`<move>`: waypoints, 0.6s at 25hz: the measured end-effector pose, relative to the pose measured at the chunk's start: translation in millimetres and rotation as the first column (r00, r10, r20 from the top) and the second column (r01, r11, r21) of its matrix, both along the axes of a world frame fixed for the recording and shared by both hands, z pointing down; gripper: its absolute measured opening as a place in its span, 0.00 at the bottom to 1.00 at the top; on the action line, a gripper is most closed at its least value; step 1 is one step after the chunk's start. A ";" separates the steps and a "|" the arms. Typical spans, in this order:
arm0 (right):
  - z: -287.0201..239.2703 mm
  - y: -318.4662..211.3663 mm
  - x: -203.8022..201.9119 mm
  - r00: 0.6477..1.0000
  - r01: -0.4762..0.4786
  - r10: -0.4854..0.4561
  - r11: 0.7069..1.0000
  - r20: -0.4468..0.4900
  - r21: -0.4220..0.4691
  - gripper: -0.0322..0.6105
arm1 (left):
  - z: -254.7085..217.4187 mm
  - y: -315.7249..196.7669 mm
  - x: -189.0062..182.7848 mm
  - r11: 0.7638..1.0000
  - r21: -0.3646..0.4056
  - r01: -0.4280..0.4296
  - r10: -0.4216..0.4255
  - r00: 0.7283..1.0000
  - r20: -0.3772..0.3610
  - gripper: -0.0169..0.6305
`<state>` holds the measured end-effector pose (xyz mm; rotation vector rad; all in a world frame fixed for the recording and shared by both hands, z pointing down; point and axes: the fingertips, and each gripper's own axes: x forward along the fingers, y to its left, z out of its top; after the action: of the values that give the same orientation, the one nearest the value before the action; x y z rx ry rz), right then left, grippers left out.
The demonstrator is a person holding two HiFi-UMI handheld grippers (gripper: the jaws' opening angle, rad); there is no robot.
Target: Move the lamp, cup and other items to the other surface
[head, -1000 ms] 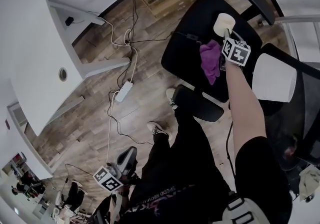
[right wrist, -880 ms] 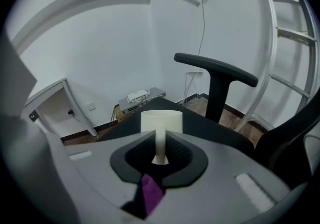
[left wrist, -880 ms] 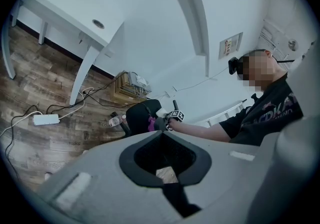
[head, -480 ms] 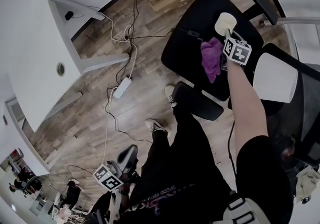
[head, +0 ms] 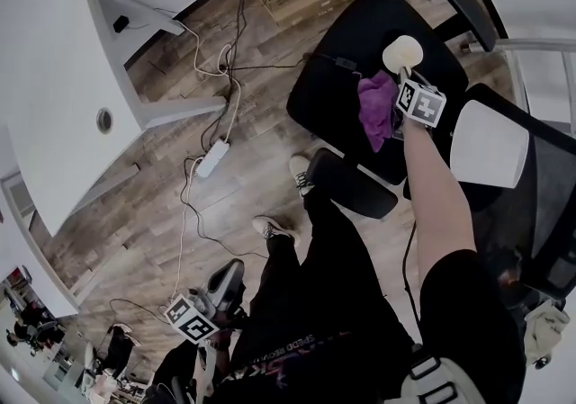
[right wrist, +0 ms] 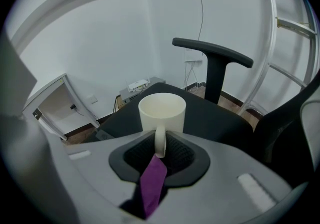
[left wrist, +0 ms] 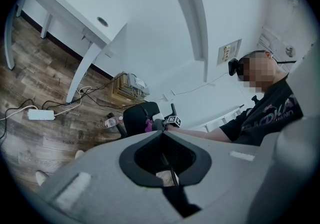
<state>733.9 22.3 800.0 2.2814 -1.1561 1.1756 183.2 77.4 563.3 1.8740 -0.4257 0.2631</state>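
Note:
A cream cup (head: 402, 51) (right wrist: 161, 113) stands upright on the black seat of an office chair (head: 333, 96) (right wrist: 220, 118). Its handle points into my right gripper (head: 408, 78) (right wrist: 160, 150). The jaws have just been opening: the handle sits between them with dark gap on both sides. A purple cloth (head: 376, 110) (right wrist: 152, 183) lies on the seat beside the cup, and a strip of it shows low in the jaw gap. My left gripper (head: 225, 283) (left wrist: 167, 160) hangs low by the person's leg, jaws together and empty.
A white desk (head: 54, 78) fills the left, with cables and a power strip (head: 213, 159) on the wood floor below it. A second chair with a white pad (head: 486, 146) stands right of the seat. An armrest (right wrist: 212, 51) rises behind the cup. A bottle (left wrist: 112, 122) lies on the floor.
My right gripper has sunk a little toward the seat with the cup in front of it. The left gripper has stayed put.

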 end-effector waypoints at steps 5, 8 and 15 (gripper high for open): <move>12.5 15.0 -16.0 0.994 -0.042 0.047 0.998 0.099 -0.044 0.23 | -0.3 -3.0 -6.3 1.000 0.002 0.013 -0.013 1.000 -0.020 0.02; 12.8 22.1 -20.0 0.988 -0.078 0.083 0.996 0.134 -0.039 0.23 | -1.0 -2.3 -8.0 1.000 0.008 0.017 -0.016 0.999 -0.037 0.03; -19.6 19.1 -34.1 0.993 -0.054 0.053 0.999 0.106 0.005 0.23 | -0.7 -2.6 -25.8 0.999 0.017 0.051 -0.049 0.995 -0.087 0.03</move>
<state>699.9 41.4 780.3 2.2937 -1.1450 1.3292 157.4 74.8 562.5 1.8831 -0.4164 0.1444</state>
